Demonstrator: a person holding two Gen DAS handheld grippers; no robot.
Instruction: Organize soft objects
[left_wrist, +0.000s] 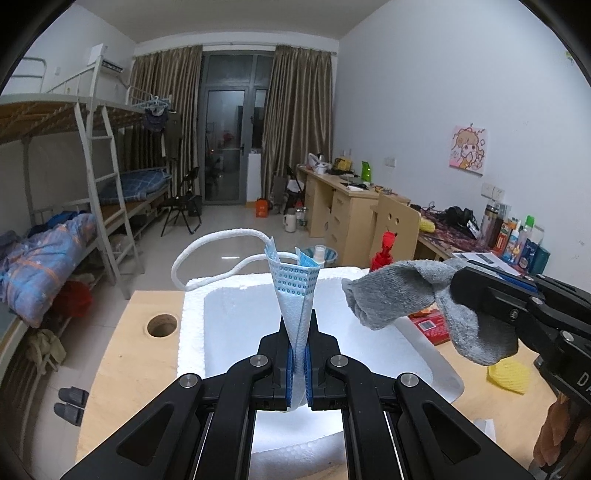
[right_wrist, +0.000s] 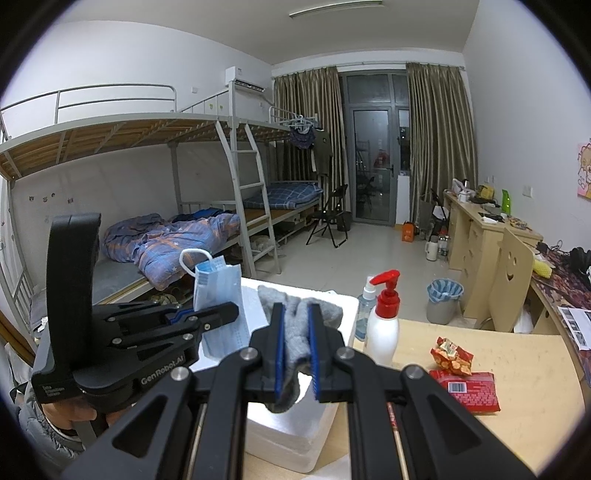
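Note:
In the left wrist view my left gripper (left_wrist: 298, 317) is shut on a folded blue face mask (left_wrist: 295, 284). The mask stands upright over the open white foam box (left_wrist: 192, 332), its white ear loops arching to the left. From the right, my right gripper (left_wrist: 456, 291) holds a grey sock (left_wrist: 399, 291) over the box's right rim. The right wrist view shows the right gripper (right_wrist: 295, 310) shut on that sock (right_wrist: 325, 312), which droops between the blue pads above the foam box (right_wrist: 288, 439). On the left, the left gripper (right_wrist: 231, 312) carries the mask (right_wrist: 218, 288).
The box sits on a light wooden table (right_wrist: 517, 424). Beside it are a white pump bottle with a red top (right_wrist: 382, 332), a clear spray bottle (right_wrist: 364, 310) and red snack packets (right_wrist: 469, 387). A yellow foam net (left_wrist: 508, 376) and a round hole (left_wrist: 161, 325) are on the tabletop.

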